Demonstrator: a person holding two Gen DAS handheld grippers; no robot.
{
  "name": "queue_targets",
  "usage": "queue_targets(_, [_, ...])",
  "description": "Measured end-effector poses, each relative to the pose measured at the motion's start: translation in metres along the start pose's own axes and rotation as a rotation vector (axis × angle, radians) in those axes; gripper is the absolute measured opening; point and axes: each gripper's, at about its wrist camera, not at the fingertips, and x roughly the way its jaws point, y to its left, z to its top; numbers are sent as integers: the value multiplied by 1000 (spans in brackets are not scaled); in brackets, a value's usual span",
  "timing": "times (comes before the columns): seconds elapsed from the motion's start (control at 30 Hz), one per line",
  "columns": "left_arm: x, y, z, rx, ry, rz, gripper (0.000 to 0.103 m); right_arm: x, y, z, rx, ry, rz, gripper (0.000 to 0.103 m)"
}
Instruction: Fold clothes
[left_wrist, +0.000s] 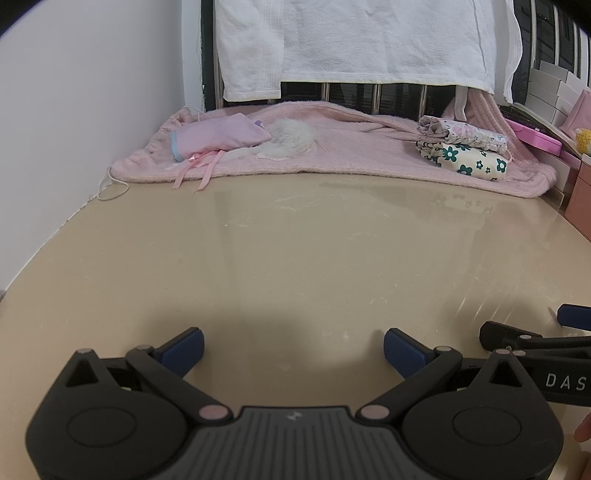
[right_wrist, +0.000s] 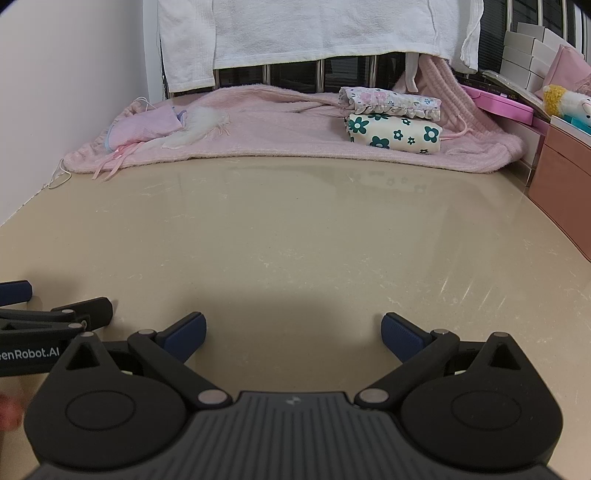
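Presently, in the left wrist view, the left gripper (left_wrist: 293, 349) hangs low over the bare beige tabletop (left_wrist: 295, 251), jaws spread wide and holding nothing. Beyond it, a pink blanket (left_wrist: 351, 155) lies along the far edge. On the blanket's left part rests an unfolded pink garment (left_wrist: 218, 138) with ribbons; on its right part sit two folded floral pieces (left_wrist: 463, 147), stacked.

From the right wrist view, the right gripper (right_wrist: 293, 332) is likewise spread and empty, well short of the blanket. The pink garment (right_wrist: 147, 127) looks light, soft and limp; a corner or hem seems the best hold. No containers hold clothes.
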Motion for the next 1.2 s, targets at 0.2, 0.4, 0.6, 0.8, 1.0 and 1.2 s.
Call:
queue_targets(0.2, [1, -1, 1, -5, 0, 7, 103, -1, 0, 0, 1, 0, -1, 102])
queue_targets(0.4, [0, 0, 0, -6, 0, 8, 103, -1, 0, 0, 2, 0, -1, 102])
queue_targets(0.6, [0, 0, 0, -5, 0, 8, 103, -1, 0, 0, 3, 0, 0, 102])
queue_targets(0.8, [0, 1, 0, -7, 0, 7, 103, -1, 0, 0, 3, 0, 0, 102])
queue_targets(1.0, [-1, 0, 0, -9, 0, 8, 103, -1, 0, 0, 3, 0, 0, 102])
queue_targets(1.2, [-1, 0, 0, -9, 0, 9, 103, -1, 0, -1, 2, 0, 0, 102])
